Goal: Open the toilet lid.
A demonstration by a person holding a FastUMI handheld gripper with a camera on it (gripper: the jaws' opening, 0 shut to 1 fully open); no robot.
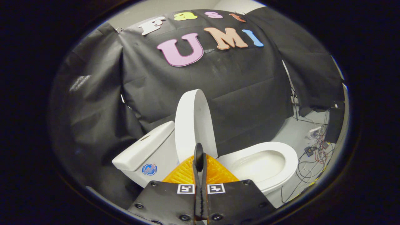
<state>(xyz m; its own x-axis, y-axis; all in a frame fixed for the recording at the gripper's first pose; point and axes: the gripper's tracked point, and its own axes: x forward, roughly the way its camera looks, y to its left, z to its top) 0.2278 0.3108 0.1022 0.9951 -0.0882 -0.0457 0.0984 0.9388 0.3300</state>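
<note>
Black cloth hangs all around the back of the booth, with grey floor (289, 131) showing off to the right beyond the toilet. So the toilet lid (192, 125) is standing up, raised nearly vertical, just ahead of the fingertips and a touch left of them. It's a plain white oval, smooth, seen almost edge-on, with its thin rim catching the light. Its lower edge is hidden behind the orange fingers (187, 173).

The gripper (199, 156) has its jaws pressed together, black tips meeting in one thin line with no gap, and nothing is caught between them. Whether the tips actually touch the lid, can't tell.

To the right of the jaws sits the seat (281, 150), down over the white bowl (259, 165), which is open and glossy inside. Left of the jaws is the white tank (147, 150) with a round blue sticker (149, 169) on its side. Far right, beyond the bowl, a tangle of cables (314, 153) lies on the floor.
</note>
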